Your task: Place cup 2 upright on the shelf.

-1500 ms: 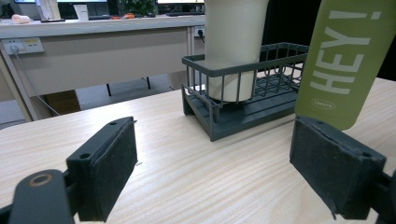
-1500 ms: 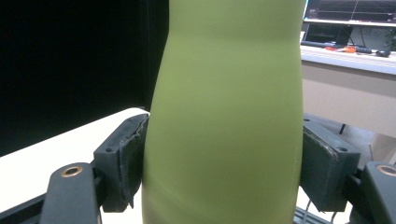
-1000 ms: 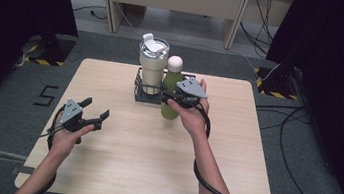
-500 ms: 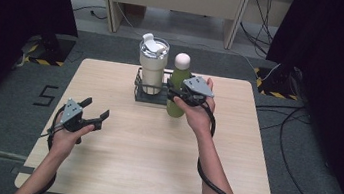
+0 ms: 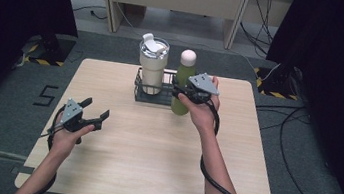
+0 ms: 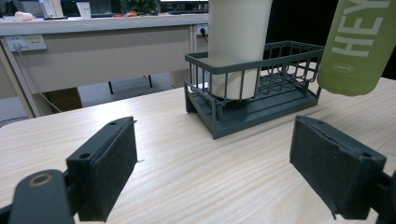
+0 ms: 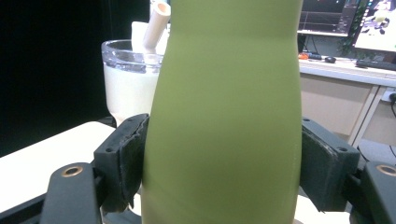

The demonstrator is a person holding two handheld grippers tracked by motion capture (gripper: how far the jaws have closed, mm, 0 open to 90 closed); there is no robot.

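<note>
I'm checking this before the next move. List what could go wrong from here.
1. The green bottle hangs off the table beside the wire basket, gripped on a smooth, curved wall by the right tool; it might slip.
2. The free slot sits close by the tall cream cup; a sideways swing could bump or tip it.
3. The bottle's base could catch the basket rim.

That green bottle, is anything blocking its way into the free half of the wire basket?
Nothing visible blocks it. The right tool grips the green bottle, lifted beside the basket. The tumbler fills the basket's other half; the half nearest the bottle looks free. The basket's rim must be cleared.
</note>
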